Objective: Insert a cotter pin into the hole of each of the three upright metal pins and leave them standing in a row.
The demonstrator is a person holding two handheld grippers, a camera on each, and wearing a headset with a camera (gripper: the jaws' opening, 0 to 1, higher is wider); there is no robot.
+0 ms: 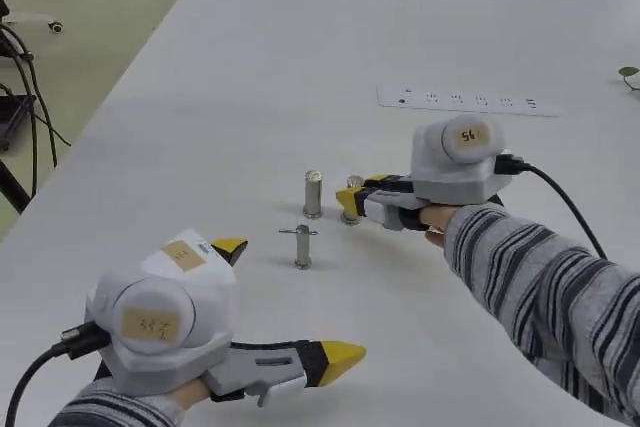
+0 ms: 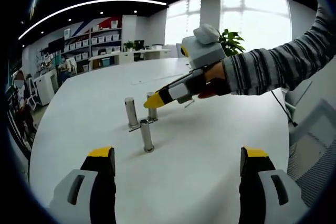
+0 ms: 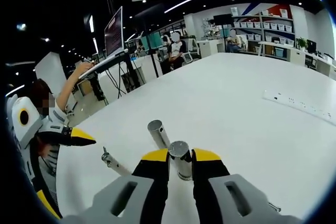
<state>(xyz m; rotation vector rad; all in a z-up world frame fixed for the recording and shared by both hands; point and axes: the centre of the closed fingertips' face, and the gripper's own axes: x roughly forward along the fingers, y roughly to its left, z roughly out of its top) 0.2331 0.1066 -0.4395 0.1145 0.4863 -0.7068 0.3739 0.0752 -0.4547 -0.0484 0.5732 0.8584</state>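
Three pins, one with a cotter pin.
Your right gripper pinches the pin between its jaws; your left gripper gapes empty.

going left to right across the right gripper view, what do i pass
left gripper → pin with cotter pin → bare pin → gripped pin, between the jaws of the right gripper → power strip

3 upright metal pins: rear-left pin, rear-right pin, front pin. 1 cotter pin. 1 power strip. 2 grippers: left gripper, right gripper.
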